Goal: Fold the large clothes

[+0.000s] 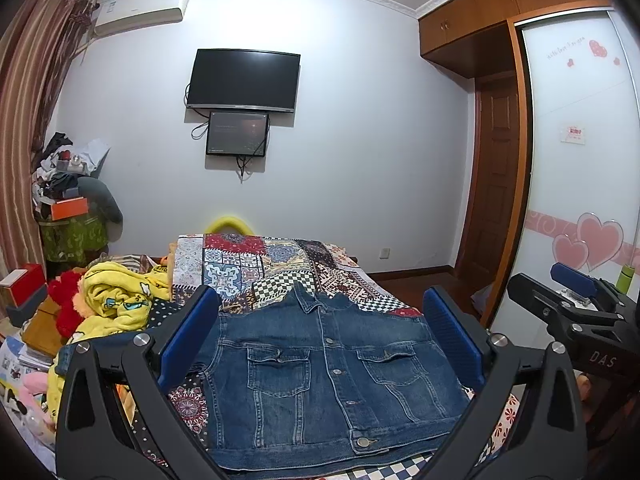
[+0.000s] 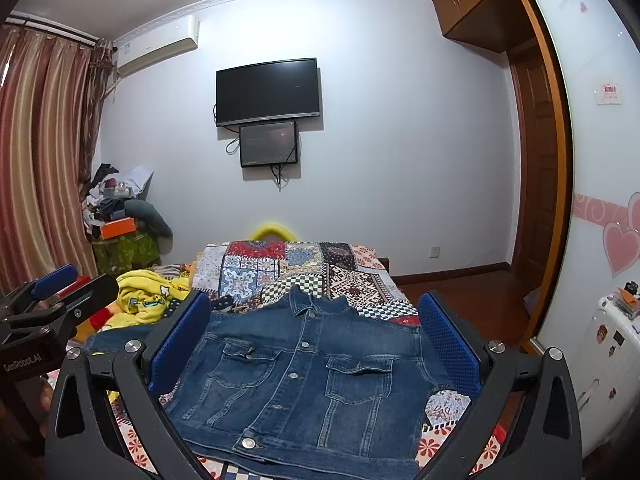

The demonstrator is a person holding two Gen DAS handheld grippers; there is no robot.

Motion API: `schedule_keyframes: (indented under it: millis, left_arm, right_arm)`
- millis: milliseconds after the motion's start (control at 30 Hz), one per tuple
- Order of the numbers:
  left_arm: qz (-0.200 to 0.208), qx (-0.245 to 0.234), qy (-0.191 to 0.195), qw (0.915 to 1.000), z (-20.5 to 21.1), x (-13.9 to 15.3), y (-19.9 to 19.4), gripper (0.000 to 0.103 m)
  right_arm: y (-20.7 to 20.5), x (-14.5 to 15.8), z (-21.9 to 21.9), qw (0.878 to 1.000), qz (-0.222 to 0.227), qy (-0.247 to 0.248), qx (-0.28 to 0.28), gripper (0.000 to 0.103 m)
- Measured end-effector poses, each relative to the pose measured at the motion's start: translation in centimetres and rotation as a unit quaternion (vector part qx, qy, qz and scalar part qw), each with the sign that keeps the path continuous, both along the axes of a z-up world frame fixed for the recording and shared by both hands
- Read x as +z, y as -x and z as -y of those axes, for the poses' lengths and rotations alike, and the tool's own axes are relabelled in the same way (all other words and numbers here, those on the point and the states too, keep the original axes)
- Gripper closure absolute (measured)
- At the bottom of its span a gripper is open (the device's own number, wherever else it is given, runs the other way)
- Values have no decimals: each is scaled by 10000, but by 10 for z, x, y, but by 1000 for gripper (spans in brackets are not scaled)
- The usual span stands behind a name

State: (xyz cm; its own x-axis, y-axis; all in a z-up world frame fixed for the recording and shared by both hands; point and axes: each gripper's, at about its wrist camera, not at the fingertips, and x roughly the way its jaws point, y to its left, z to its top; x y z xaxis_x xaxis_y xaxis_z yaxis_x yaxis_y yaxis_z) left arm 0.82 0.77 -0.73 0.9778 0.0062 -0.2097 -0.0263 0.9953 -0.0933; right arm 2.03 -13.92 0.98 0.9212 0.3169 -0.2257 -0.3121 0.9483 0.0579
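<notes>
A blue denim jacket (image 1: 320, 372) lies flat, front up and buttoned, on the patchwork bedspread (image 1: 256, 264), collar toward the far wall. It also shows in the right wrist view (image 2: 304, 376). My left gripper (image 1: 320, 312) is open and empty, held above the jacket's near half. My right gripper (image 2: 316, 316) is open and empty too, beside the left one. The right gripper shows at the right edge of the left wrist view (image 1: 576, 292); the left gripper shows at the left edge of the right wrist view (image 2: 56, 284).
A heap of yellow cartoon-print cloth (image 1: 120, 300) and red plush lies left of the jacket. A cluttered stand (image 1: 68, 216) is in the far left corner. A wardrobe with sliding door (image 1: 576, 160) is on the right, with a white suitcase (image 2: 612, 360).
</notes>
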Motion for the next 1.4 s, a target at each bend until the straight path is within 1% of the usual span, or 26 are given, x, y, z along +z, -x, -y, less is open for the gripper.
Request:
schedule_keyframes:
  millis: [1400]
  left_arm:
    - [24,100,-39,9999,0,1,0,0]
  right_arm:
    - [0,3,-1,10000,21,62,29,0]
